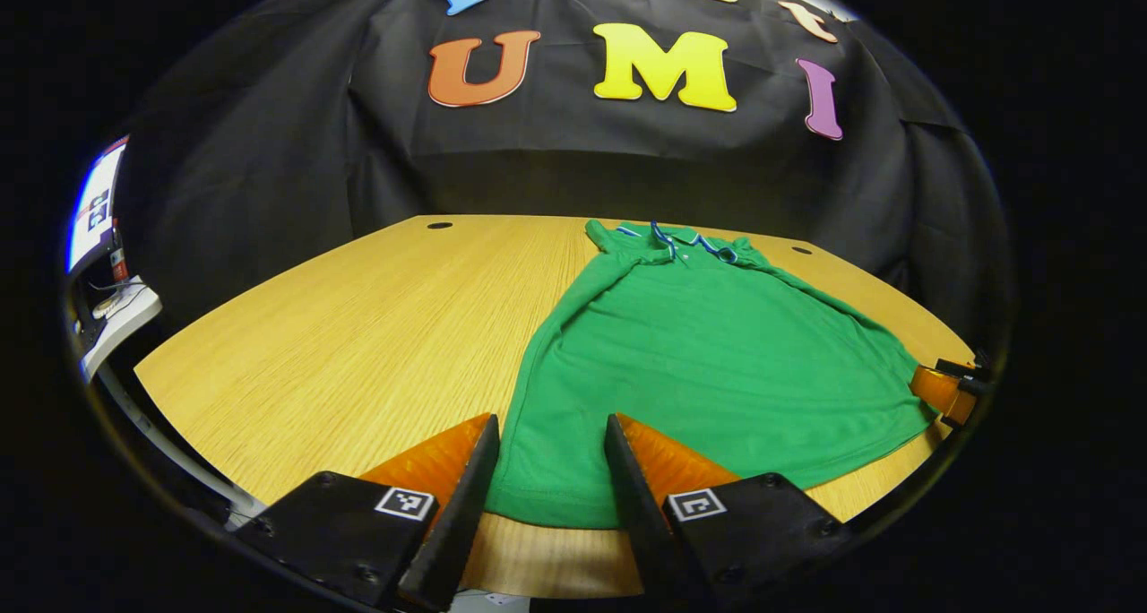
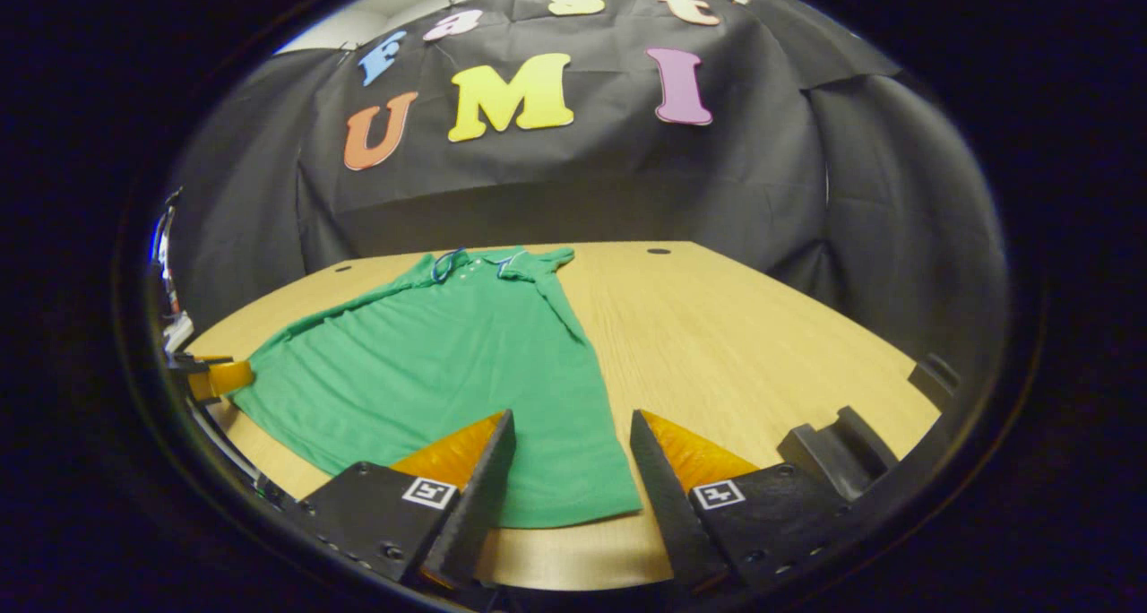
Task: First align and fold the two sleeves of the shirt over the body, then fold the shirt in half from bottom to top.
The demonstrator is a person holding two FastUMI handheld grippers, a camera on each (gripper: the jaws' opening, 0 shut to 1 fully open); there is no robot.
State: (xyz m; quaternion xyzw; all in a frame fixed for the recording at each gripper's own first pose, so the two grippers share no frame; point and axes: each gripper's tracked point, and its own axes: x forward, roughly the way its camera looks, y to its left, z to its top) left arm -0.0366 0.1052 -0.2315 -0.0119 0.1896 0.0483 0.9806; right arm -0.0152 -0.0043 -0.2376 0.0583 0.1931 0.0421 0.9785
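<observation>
— Left gripper view: green shirt (image 1: pixel 708 362) flat on tabletop (image 1: pixel 376 326), hem between parted, empty fingers (image 1: pixel 475 479), collar toward 12 o'clock?

— Right gripper view: same, long axis 6 to 12, right gripper (image 2: pixel 573 470) open over hem corner. Equally near.

The shirt (image 1: pixel 708 362) lies flat on the desk (image 1: pixel 376 326), collar (image 1: pixel 685 239) toward the wall at the back and hem toward the near edge. In the left gripper view it fills the centre and right, with the left tool (image 1: pixel 551 443) above its lower-left hem corner. In the right gripper view it lies centre-left, with the right tool (image 2: pixel 572 443) above its lower-right corner.
</observation>
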